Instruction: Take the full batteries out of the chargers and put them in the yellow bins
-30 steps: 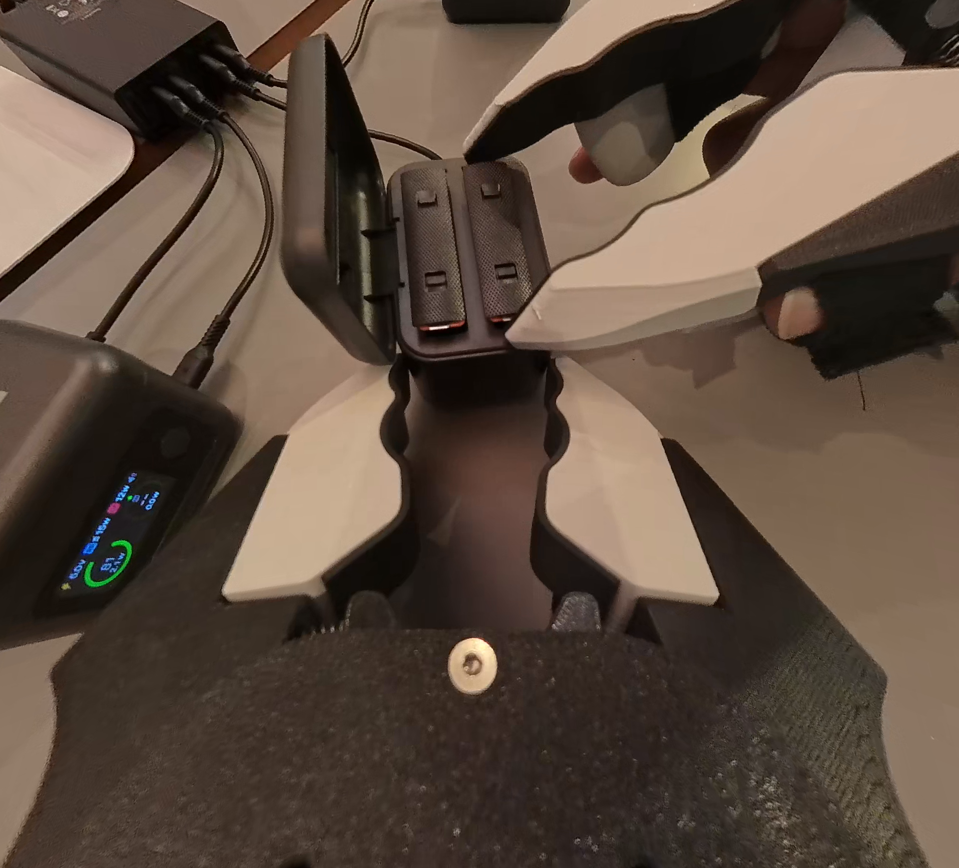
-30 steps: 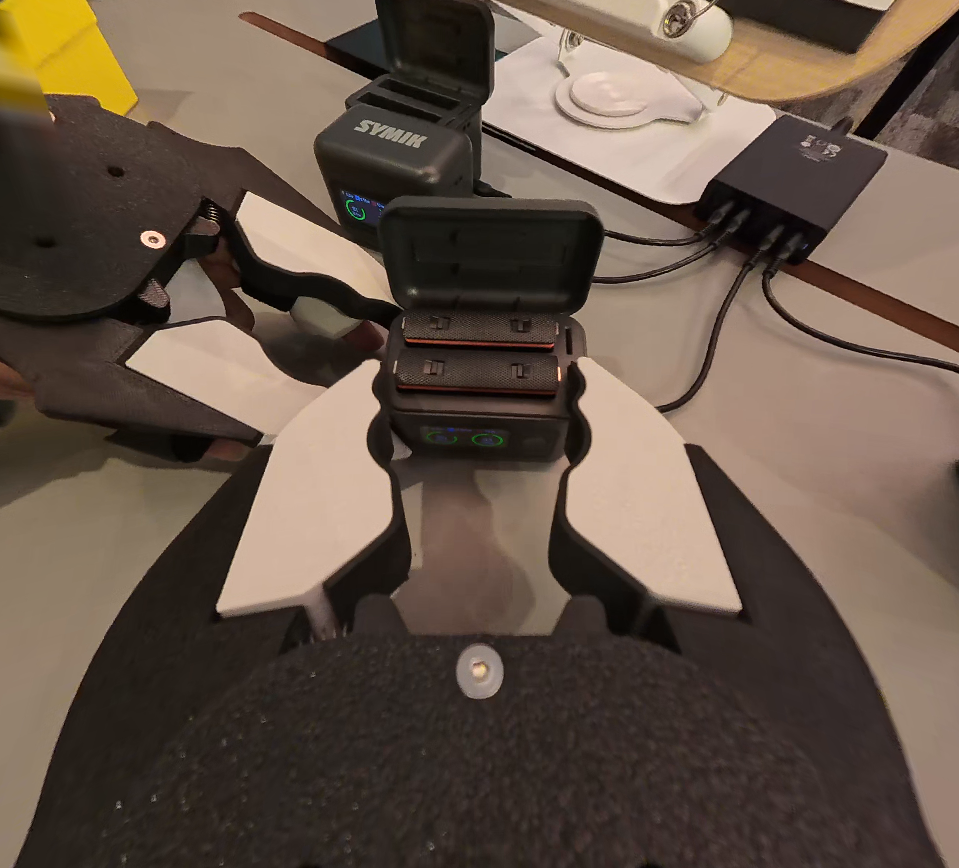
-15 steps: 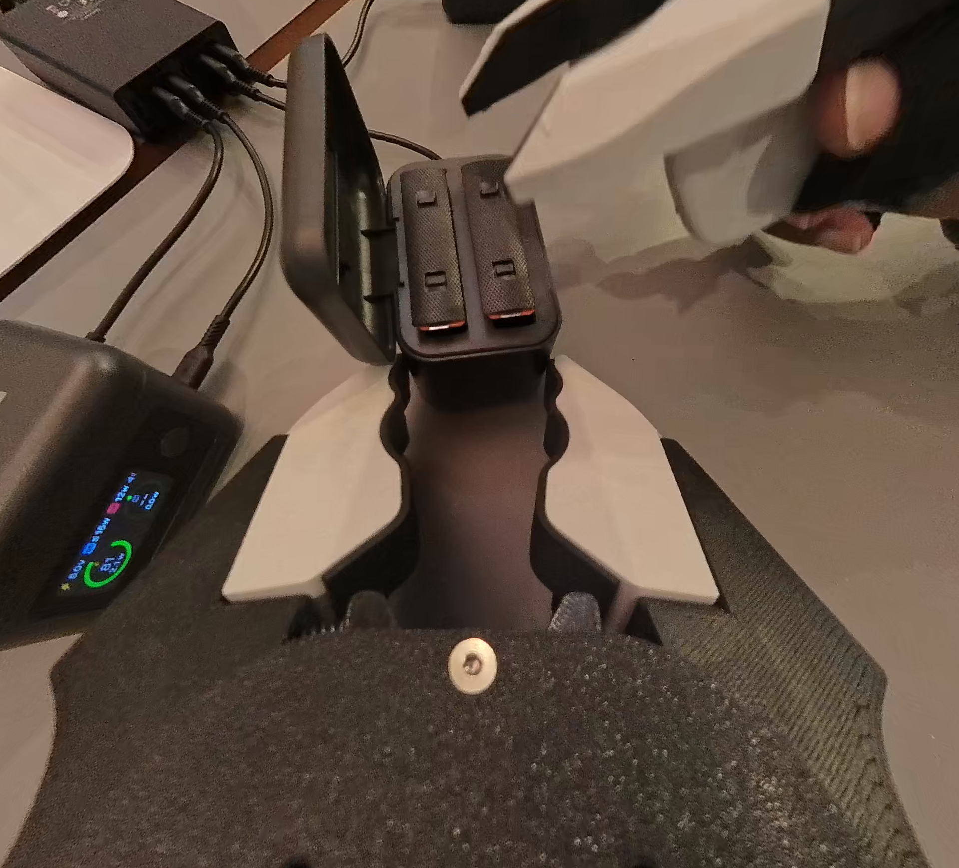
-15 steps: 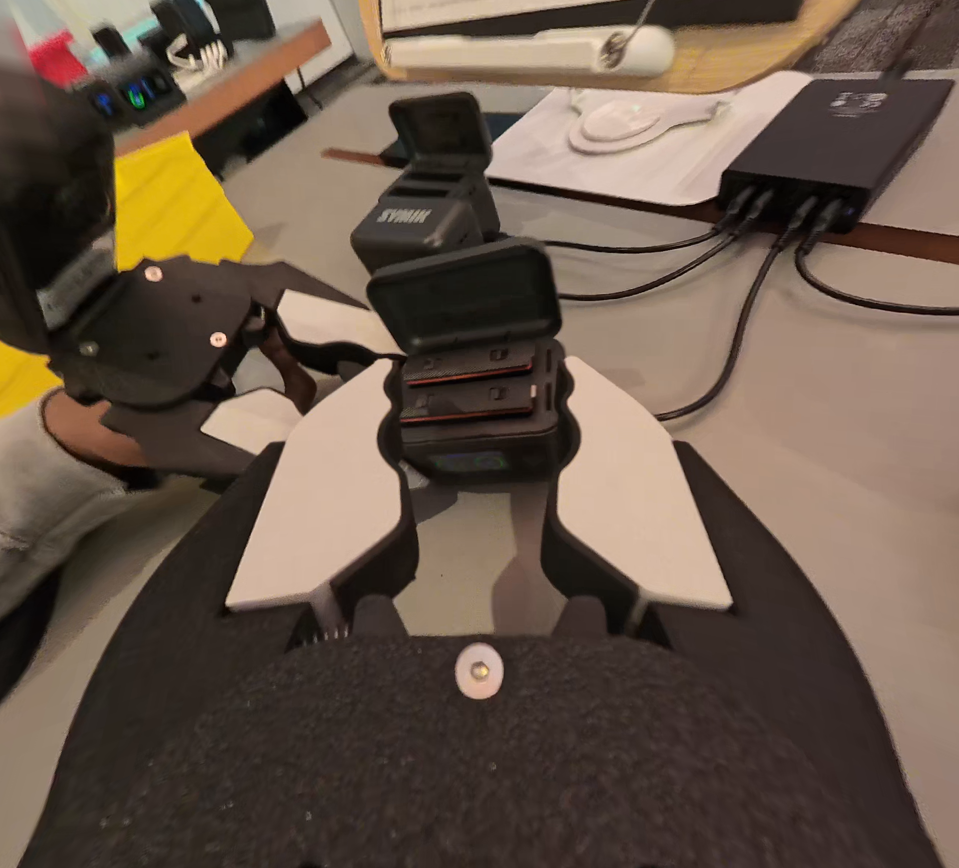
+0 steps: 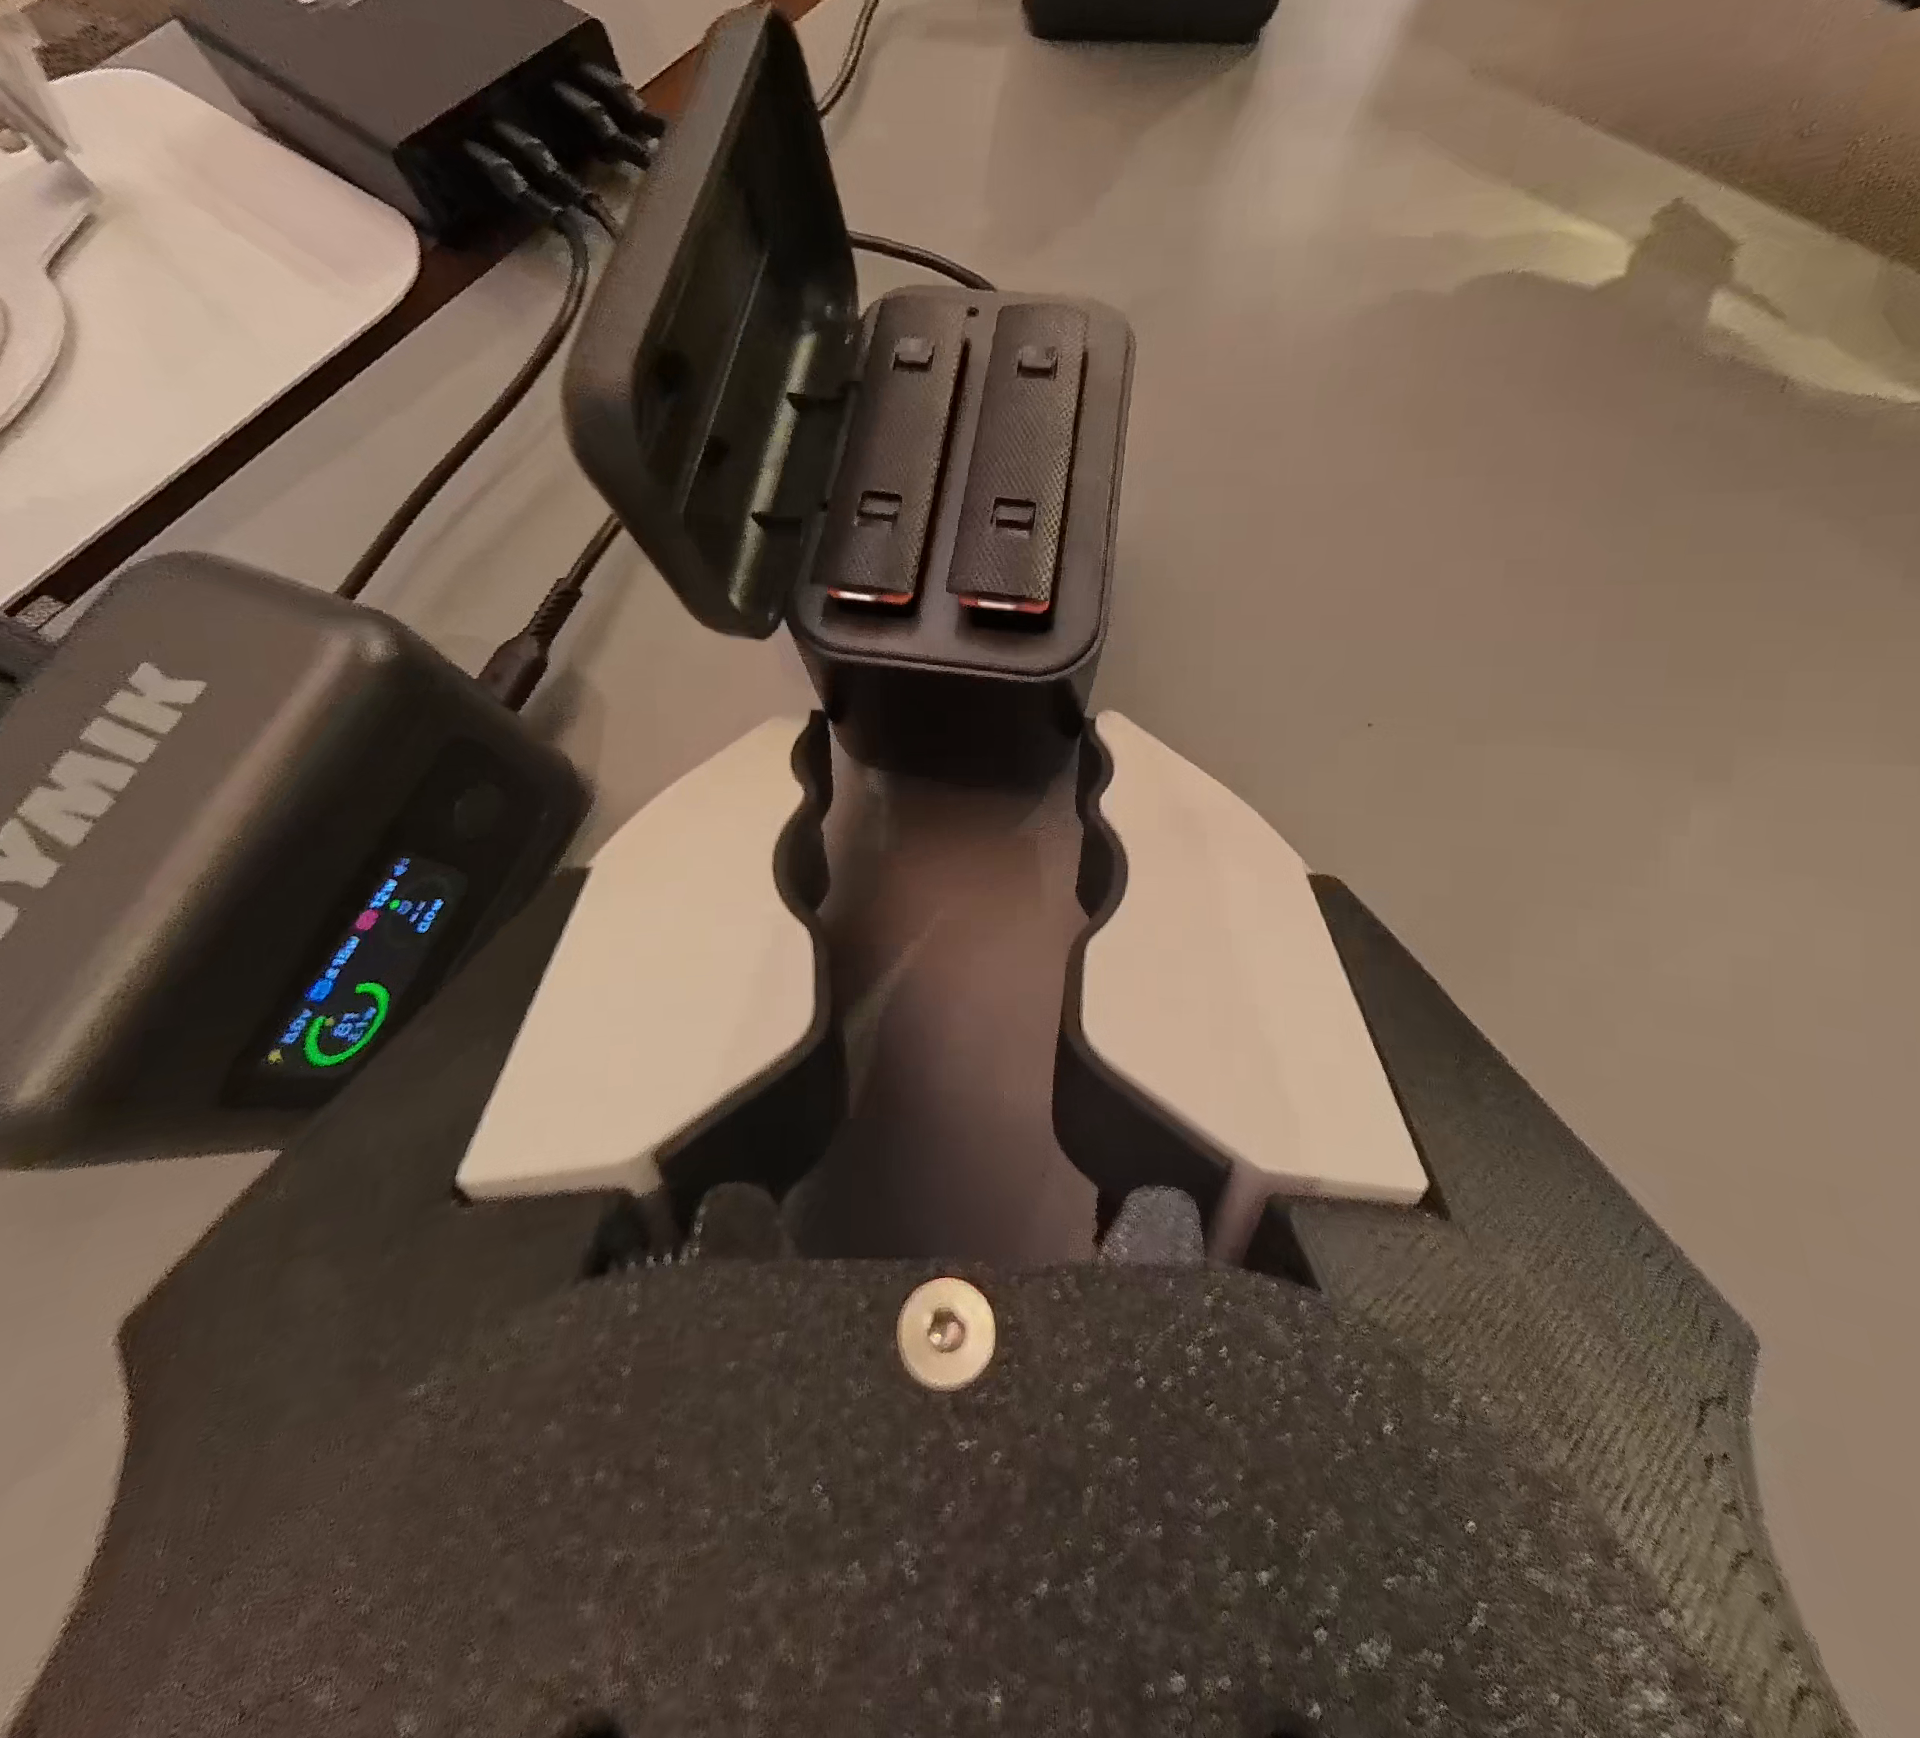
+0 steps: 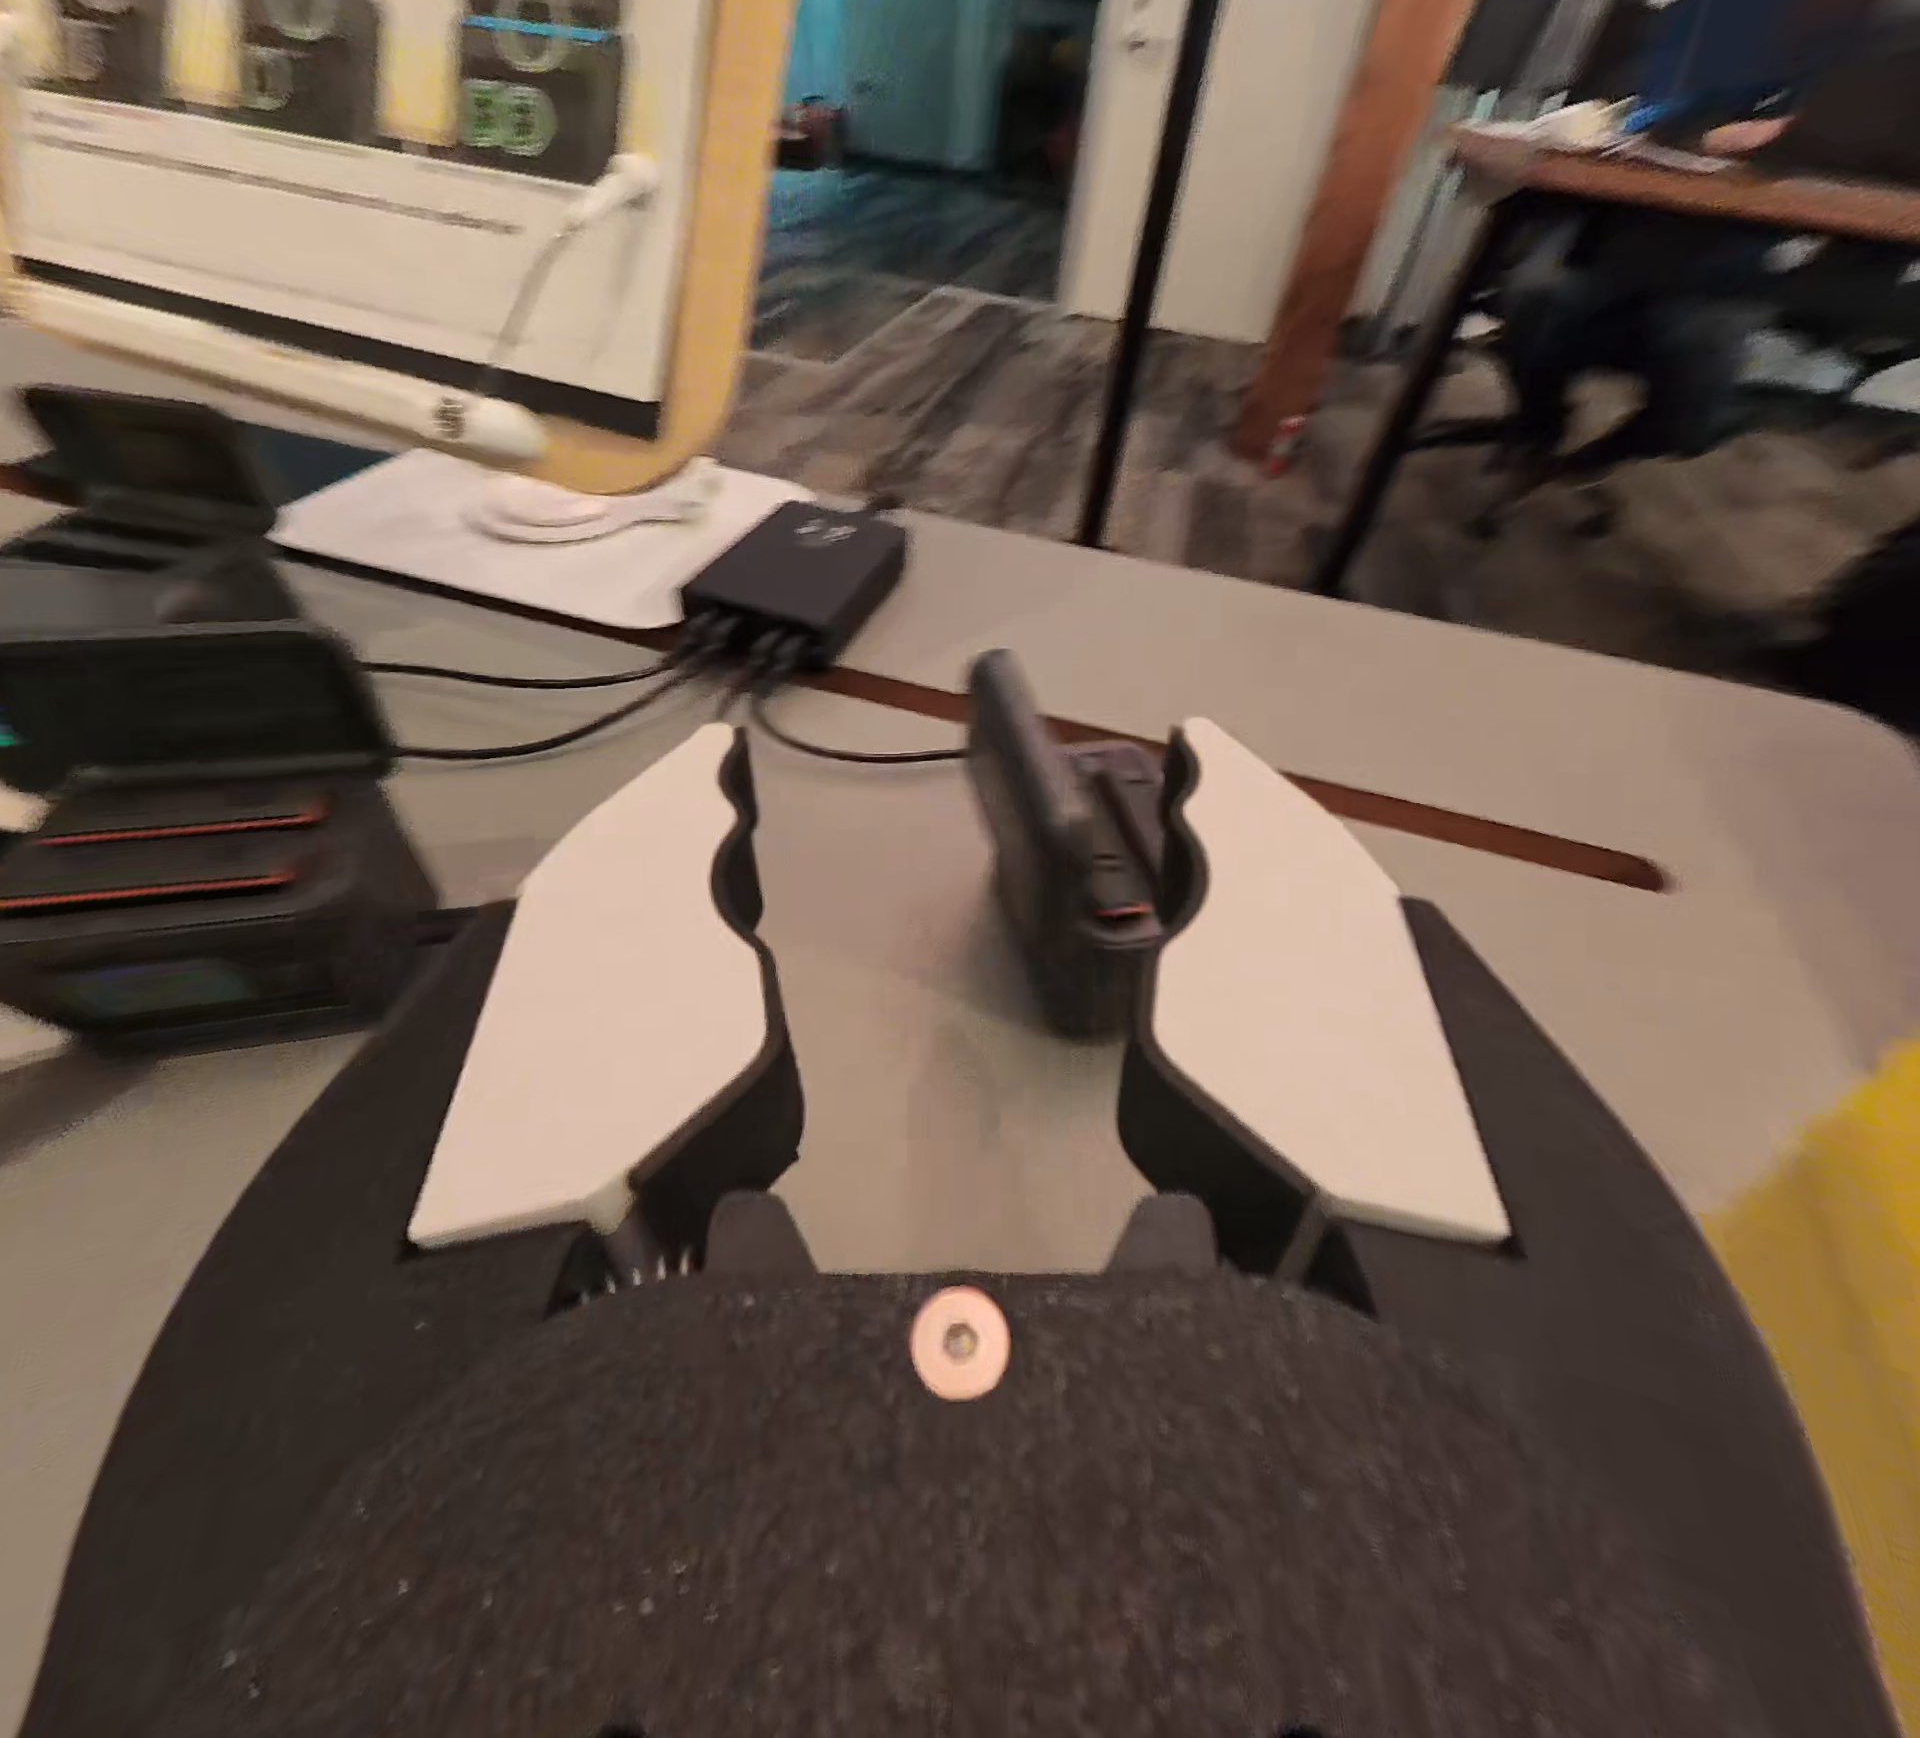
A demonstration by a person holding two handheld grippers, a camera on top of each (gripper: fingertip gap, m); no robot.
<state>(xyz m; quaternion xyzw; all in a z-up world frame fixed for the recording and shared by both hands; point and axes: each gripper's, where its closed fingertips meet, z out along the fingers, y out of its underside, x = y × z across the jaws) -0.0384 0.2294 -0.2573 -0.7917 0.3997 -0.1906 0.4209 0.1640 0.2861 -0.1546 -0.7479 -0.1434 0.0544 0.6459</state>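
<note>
Now your right gripper (image 6: 951,743) is gone from the left wrist view; half a second ago it was hovering over the open charger (image 5: 1110,462), a second ago its tips were at the batteries. It came away empty: jaws wide apart, nothing between them. Both batteries (image 5: 883,462) sit side by side in their slots, lid (image 5: 727,317) tipped up to the left. So no extraction yet from this charger, and the step likely needs a fresh try (or you are heading for another unit first).

Your left gripper (image 5: 954,732) hasn't moved: jaws closed on the near end of the charger, one tip on each side wall, pinning it to the surface (image 5: 1455,649).

View differences:
- Left wrist view alone shows the two batteries from above, and a lit-screen charger (image 5: 239,805) close on the left.
- Right wrist view (blurred, camera swinging) alone shows another charger (image 6: 1023,857) standing lid-up, edge-on, beyond the right jaw and partly hidden by it; an orange battery end shows in it. I can't tell whether it is the black box at the top of the left view.
- Right view also catches a yellow smear at lower right, probably the bin (image 6: 1829,1293), and the hub (image 6: 795,566) with its cables.
- Left gripper is not clearly visible in the right view.
</note>
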